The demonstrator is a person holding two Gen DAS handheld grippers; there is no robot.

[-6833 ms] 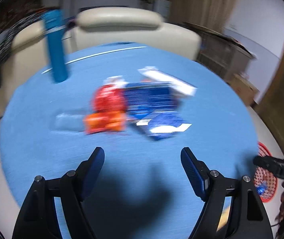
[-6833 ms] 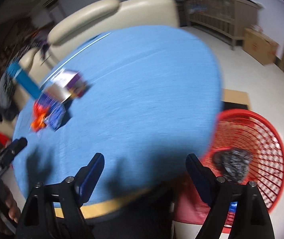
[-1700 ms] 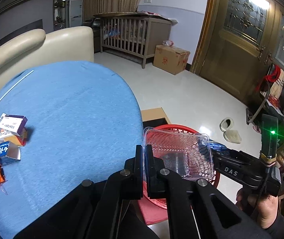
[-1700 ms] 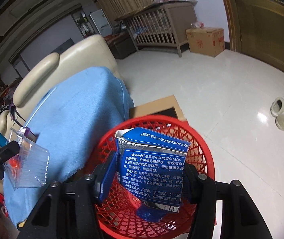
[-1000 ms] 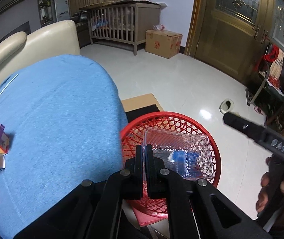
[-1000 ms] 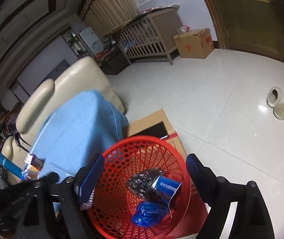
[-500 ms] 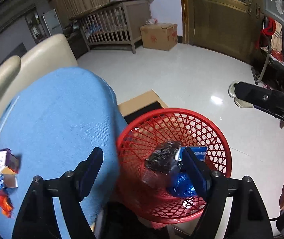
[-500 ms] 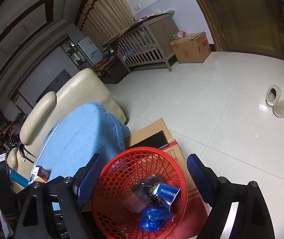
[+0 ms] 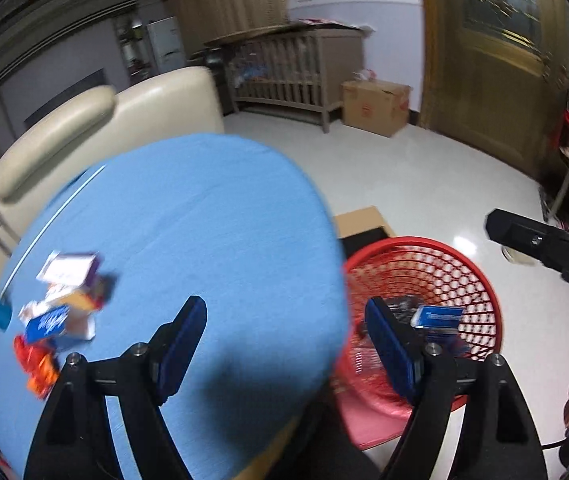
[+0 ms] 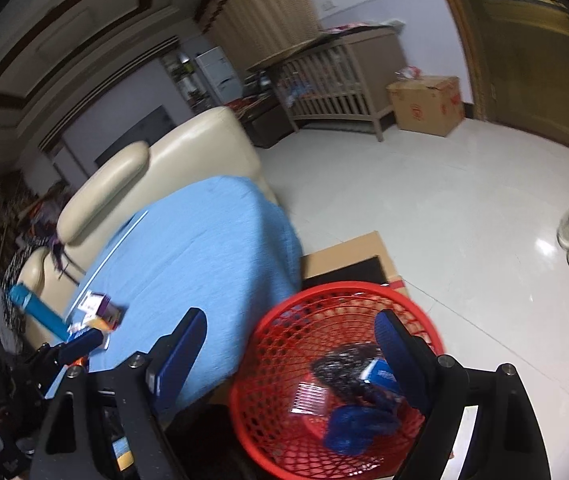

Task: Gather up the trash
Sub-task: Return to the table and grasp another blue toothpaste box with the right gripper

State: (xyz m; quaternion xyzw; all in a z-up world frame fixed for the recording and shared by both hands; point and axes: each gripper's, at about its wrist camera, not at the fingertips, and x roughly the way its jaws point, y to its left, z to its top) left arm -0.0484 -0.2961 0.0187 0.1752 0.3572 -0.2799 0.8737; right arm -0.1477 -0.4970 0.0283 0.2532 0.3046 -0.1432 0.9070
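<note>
— While the left gripper [image 9: 286, 318] hangs above the edge of the round table under its light blue cloth [image 9: 188, 216], how do its blue-padded fingers [image 9: 182, 332] stand?

— Spread wide, with nothing between them. The right gripper [image 10: 290, 334] is just as wide apart and bare, held over the red plastic mesh basket [image 10: 280, 336] on the floor just beside the table.

— Where is the trash?

— Partly in the basket: a blue printed box [image 9: 438, 316], a crumpled dark bag [image 10: 340, 364], a clear plastic tray [image 10: 310, 396] and a crumpled blue bag [image 10: 358, 426]. More lies on the cloth's far left: a white-and-purple carton [image 9: 70, 270], a blue-and-white box [image 9: 50, 322] and red-orange wrappers [image 9: 36, 362], close together and blurred.
</note>
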